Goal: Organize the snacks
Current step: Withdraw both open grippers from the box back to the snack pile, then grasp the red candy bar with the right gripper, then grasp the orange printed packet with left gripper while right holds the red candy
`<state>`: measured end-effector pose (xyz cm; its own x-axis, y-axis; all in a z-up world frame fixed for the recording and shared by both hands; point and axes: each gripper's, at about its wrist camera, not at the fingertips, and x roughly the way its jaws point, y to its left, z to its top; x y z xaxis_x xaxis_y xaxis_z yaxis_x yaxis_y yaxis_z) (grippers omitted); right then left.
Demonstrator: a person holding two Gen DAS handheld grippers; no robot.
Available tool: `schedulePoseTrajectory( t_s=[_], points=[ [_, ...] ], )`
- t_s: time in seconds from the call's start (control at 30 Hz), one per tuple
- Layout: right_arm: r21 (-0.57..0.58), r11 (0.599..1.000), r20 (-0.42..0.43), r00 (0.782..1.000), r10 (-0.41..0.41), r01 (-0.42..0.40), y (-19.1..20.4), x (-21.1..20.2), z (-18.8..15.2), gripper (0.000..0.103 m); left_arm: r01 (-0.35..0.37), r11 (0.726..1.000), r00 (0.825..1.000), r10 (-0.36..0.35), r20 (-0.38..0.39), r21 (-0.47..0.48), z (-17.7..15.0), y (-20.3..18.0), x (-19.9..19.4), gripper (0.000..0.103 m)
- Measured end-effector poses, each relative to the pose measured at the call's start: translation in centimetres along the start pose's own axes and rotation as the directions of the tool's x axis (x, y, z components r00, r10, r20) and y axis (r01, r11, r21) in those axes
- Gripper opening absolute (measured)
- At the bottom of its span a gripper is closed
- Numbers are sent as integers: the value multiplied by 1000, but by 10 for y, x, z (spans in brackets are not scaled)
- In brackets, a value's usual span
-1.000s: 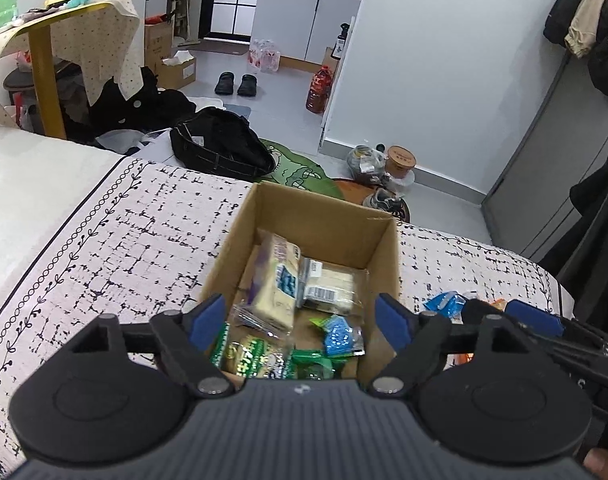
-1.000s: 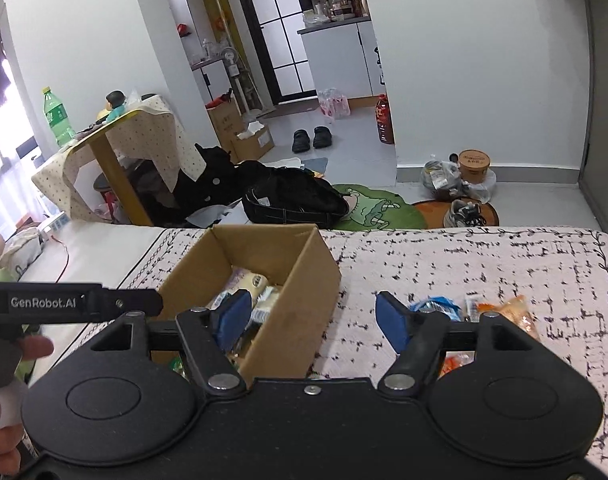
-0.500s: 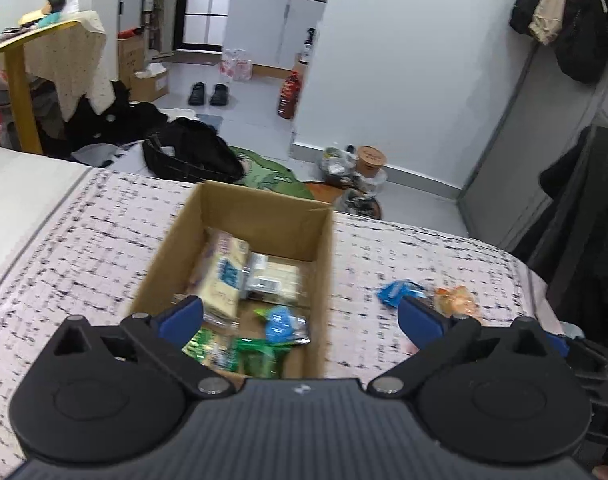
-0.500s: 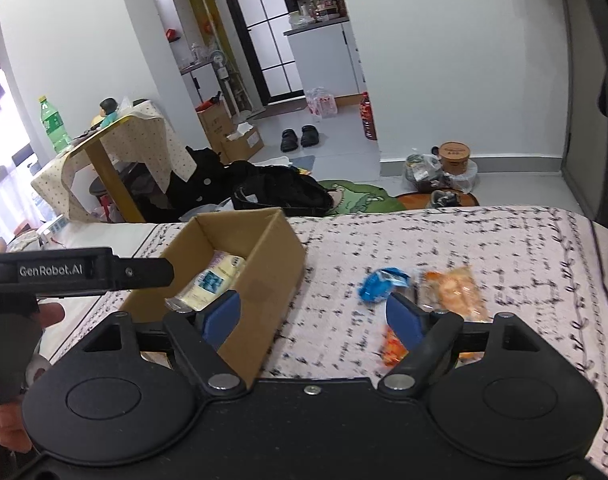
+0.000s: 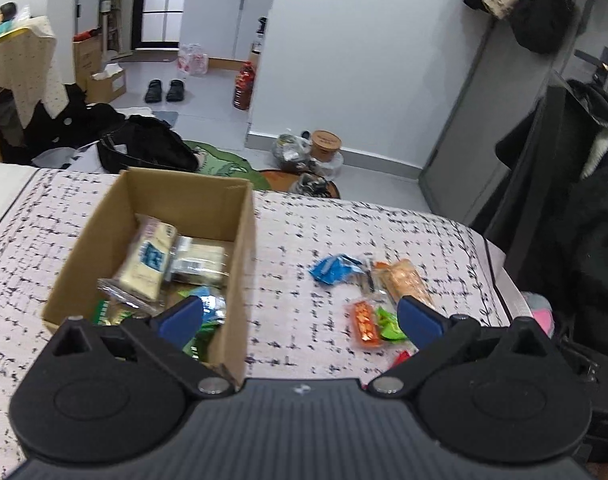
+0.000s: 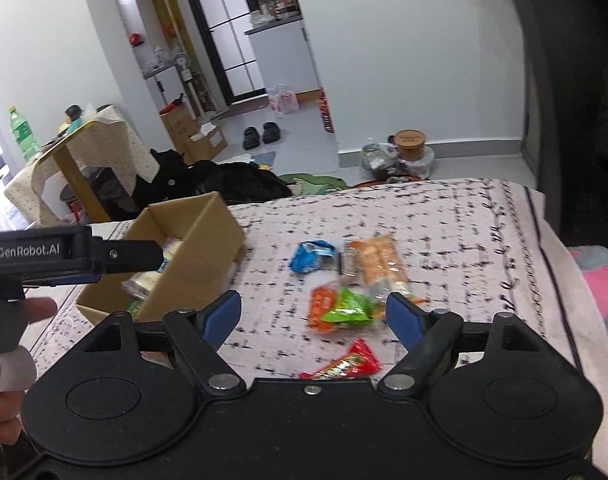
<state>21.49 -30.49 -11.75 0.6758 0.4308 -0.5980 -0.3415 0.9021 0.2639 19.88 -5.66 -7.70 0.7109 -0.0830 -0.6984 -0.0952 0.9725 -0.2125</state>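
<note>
An open cardboard box (image 5: 240,280) (image 6: 208,240) sits on the patterned bedspread (image 5: 304,232) and holds several snack packs, among them a pale cracker pack (image 5: 148,260). To its right lie loose snacks: a blue pack (image 5: 334,268) (image 6: 310,256), a long orange pack (image 5: 406,280) (image 6: 380,266), a small orange pack (image 6: 322,306), a green pack (image 6: 350,308) and a red pack (image 6: 344,364). My left gripper (image 5: 300,318) is open over the box's right wall, holding nothing. My right gripper (image 6: 314,316) hangs open above the green and orange packs without touching them.
The bed's right edge (image 6: 544,240) meets dark hanging clothes (image 5: 576,220). Beyond the far edge, bags (image 5: 144,148), shoes (image 5: 164,90) and a tub (image 5: 326,144) lie on the floor. A hand (image 6: 8,332) holds the left tool's body (image 6: 36,250) at the left.
Both views have swung right: the box slid left in frame and the loose snacks came into sight. The left jaws spread wider; the right jaws widened a little.
</note>
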Motion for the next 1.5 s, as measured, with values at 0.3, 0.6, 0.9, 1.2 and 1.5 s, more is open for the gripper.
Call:
schedulePoseTrajectory(
  t_s=[0.3,0.6,0.9,1.2,1.5],
  points=[
    [54,998,-39,999,-30,32,-28,-1,-14,61,58,998,998,-56,-39,40,-14,-22,22,99],
    [149,989,-130,991,13,6,-40,23,-31,37,74,996,994,-70,-79,51,-25,-26,47,69],
    [198,980,-223,974,21,24,-33,60,-42,38,75,996,994,-71,-85,43,-29,-22,60,63],
    [129,989,-240,970,-46,79,-19,79,-47,24,83,996,992,-81,-96,18,-32,-18,69,63],
    [71,982,-219,964,-154,173,-32,58,-41,17,87,996,992,-85,-98,17,-33,-23,85,63]
  ],
)
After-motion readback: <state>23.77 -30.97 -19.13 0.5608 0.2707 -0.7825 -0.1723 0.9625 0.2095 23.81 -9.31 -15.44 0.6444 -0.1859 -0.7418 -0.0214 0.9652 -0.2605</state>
